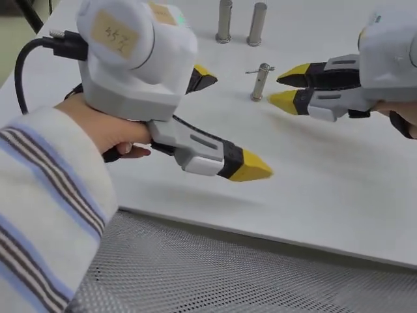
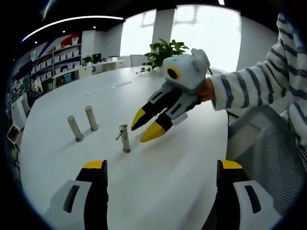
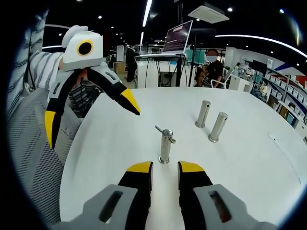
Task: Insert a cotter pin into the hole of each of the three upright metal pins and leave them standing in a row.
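Observation:
One upright metal pin [image 1: 260, 82] [image 2: 125, 139] [image 3: 165, 147] stands on the white table with a cotter pin [image 1: 259, 69] [image 3: 165, 131] through its top hole. Two bare metal pins [image 1: 224, 21] [image 1: 257, 24] stand side by side farther back [image 2: 75, 128] [image 3: 203, 114]. My right gripper [image 1: 281, 90] [image 3: 165, 167] hovers just right of the pinned one, jaws slightly apart and holding nothing. My left gripper [image 1: 228, 124] [image 2: 163, 165] is wide open and empty, nearer the table's front, left of the pins.
The white table [image 1: 339, 195] ends in a front edge close to me, with a grey mesh chair seat [image 1: 195, 274] below it. A black cable [image 1: 23, 62] trails from the left gripper. Shelves, desks and a person are far behind.

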The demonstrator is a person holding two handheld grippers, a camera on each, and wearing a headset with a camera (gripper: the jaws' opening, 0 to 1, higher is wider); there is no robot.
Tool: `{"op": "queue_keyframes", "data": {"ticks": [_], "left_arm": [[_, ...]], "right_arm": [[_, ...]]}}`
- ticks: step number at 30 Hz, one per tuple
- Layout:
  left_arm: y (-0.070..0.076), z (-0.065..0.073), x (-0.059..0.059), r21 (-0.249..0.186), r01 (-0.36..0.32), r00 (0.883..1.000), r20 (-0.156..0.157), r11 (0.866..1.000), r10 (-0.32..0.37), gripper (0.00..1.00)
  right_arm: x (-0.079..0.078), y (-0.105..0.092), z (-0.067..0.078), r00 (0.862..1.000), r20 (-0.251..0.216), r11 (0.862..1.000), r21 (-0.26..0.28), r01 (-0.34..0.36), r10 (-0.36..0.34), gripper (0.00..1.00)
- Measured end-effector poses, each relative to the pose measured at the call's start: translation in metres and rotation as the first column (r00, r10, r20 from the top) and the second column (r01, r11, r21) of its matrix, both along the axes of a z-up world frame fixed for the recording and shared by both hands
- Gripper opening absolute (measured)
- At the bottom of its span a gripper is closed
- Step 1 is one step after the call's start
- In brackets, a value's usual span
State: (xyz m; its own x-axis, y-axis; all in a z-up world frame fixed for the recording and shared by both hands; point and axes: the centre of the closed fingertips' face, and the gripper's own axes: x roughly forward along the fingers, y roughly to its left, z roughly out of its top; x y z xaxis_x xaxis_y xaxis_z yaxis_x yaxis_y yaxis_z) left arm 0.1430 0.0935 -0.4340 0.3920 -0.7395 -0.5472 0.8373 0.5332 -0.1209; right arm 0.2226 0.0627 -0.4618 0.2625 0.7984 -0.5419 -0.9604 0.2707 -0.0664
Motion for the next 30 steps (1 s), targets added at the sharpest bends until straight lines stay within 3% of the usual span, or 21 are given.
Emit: {"op": "queue_keyframes", "data": {"ticks": [4,6,7,9,12,16,19,23,25,27,30], "left_arm": [[0.004,0.002,0.000,0.008,-0.003,1.000,0.004,1.000,0.003,0.93],[0.008,0.004,0.001,0.010,-0.007,1.000,0.017,1.000,0.007,0.93],[0.009,0.005,0.001,0.008,-0.009,1.000,0.018,1.000,0.009,0.94],[0.012,0.007,0.002,0.001,-0.014,1.000,0.021,1.000,0.014,0.94],[0.017,0.008,0.005,0.005,-0.029,0.999,0.023,1.000,0.029,0.97],[0.022,0.008,0.007,0.004,-0.037,0.999,0.022,0.999,0.036,0.98],[0.025,0.011,0.010,-0.003,-0.050,0.998,0.025,0.999,0.050,0.98],[0.029,0.014,0.015,-0.020,-0.074,0.997,0.035,0.997,0.075,0.98],[0.030,0.017,0.017,-0.024,-0.073,0.996,0.048,0.997,0.074,0.98],[0.032,0.018,0.019,-0.012,-0.080,0.995,0.055,0.997,0.080,0.98],[0.035,0.019,0.022,-0.019,-0.086,0.995,0.045,0.996,0.087,0.98]], "right_arm": [[-0.007,-0.016,0.006,1.000,-0.008,1.000,0.006,0.027,-0.027,0.19],[-0.011,-0.024,0.014,0.997,-0.027,0.997,0.032,0.073,-0.072,0.22],[-0.012,-0.028,0.017,0.994,-0.045,0.993,0.046,0.106,-0.104,0.27],[-0.015,-0.037,0.026,0.988,-0.056,0.985,0.088,0.146,-0.141,0.44],[-0.025,-0.051,0.035,0.969,-0.132,0.966,0.124,0.227,-0.210,0.62],[-0.033,-0.067,0.040,0.958,-0.122,0.956,0.108,0.271,-0.258,0.76],[-0.040,-0.075,0.043,0.942,-0.152,0.943,0.107,0.316,-0.299,0.84],[-0.051,-0.082,0.045,0.930,-0.168,0.933,0.105,0.345,-0.326,0.92],[-0.057,-0.093,0.038,0.920,-0.158,0.930,0.026,0.366,-0.357,0.92],[-0.061,-0.094,0.039,0.919,-0.154,0.928,0.025,0.371,-0.363,0.94],[-0.073,-0.098,0.037,0.893,-0.214,0.914,0.007,0.406,-0.395,0.98]]}}
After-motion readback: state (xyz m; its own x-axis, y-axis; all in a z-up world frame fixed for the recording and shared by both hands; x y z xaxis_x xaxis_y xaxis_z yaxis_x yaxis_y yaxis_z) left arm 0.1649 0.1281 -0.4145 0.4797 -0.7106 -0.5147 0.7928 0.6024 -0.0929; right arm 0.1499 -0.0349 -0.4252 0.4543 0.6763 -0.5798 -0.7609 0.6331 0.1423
